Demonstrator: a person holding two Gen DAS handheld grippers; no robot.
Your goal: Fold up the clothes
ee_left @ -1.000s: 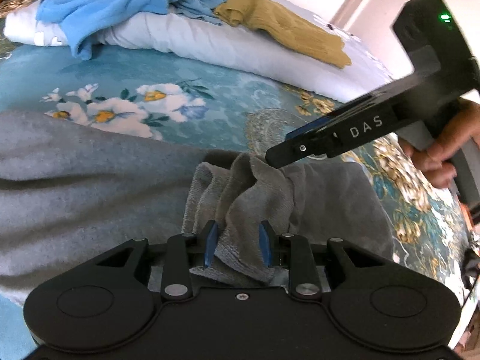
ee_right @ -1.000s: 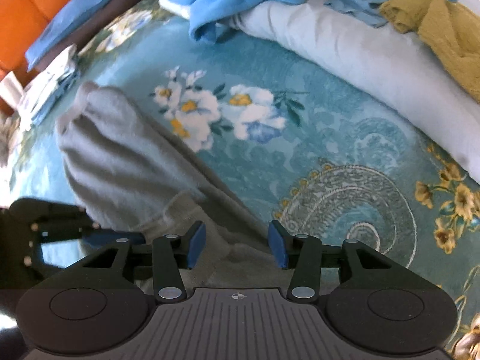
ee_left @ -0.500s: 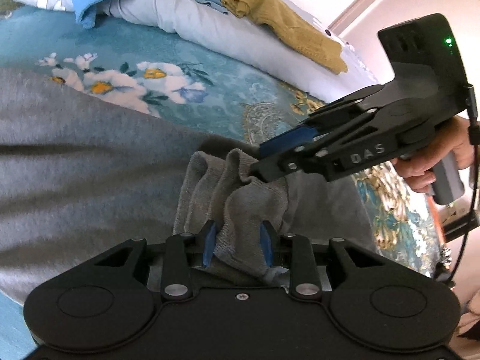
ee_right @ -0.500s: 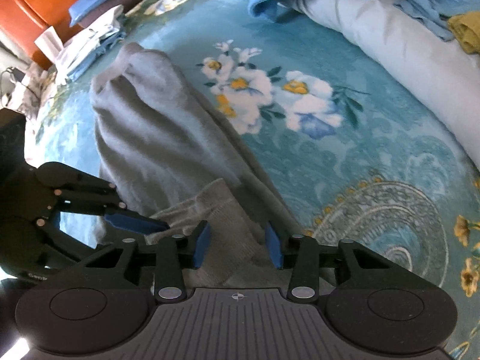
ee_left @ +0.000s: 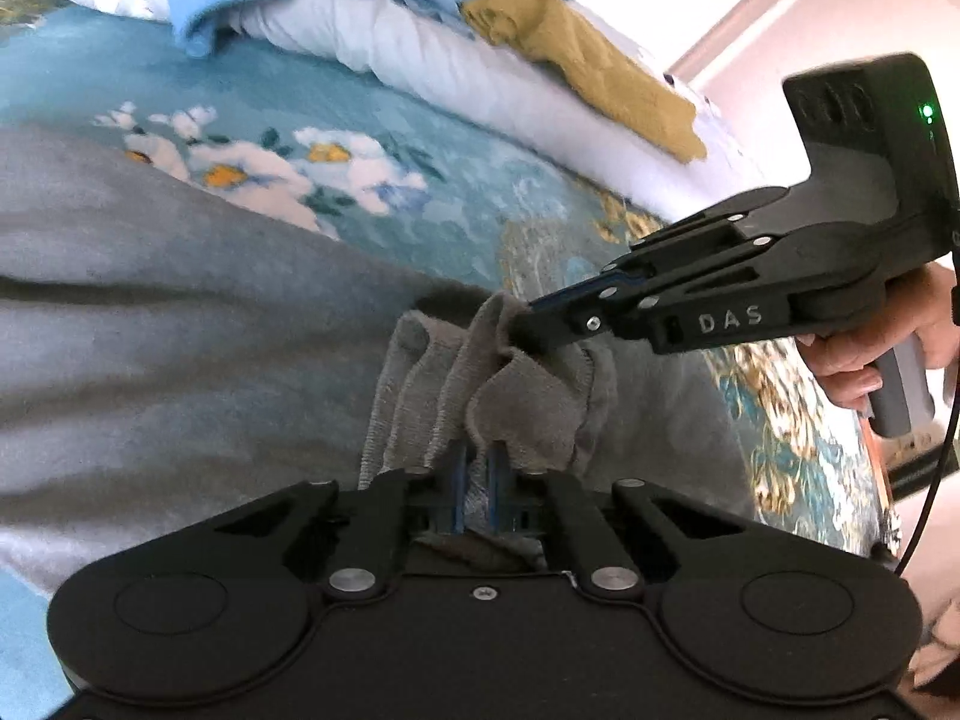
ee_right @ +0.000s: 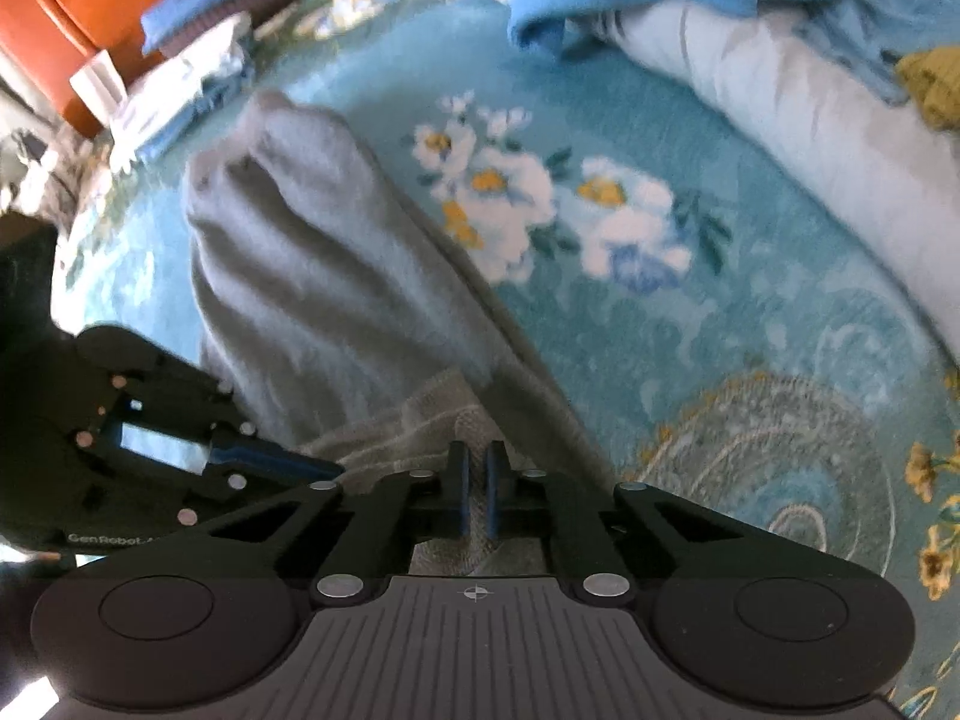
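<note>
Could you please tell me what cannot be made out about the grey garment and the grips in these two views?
- Grey garment: its type; the left view's edge cuts it off.
- Left gripper: the pinched hem, hidden by bunched folds.
- Right gripper: how many layers it clamps.
- Far cuff: blurred.

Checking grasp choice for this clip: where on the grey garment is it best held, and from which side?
At its ribbed hem, from the near edge: the grey garment bunches there into thick folds, where the left gripper and right gripper pinch it.
</note>
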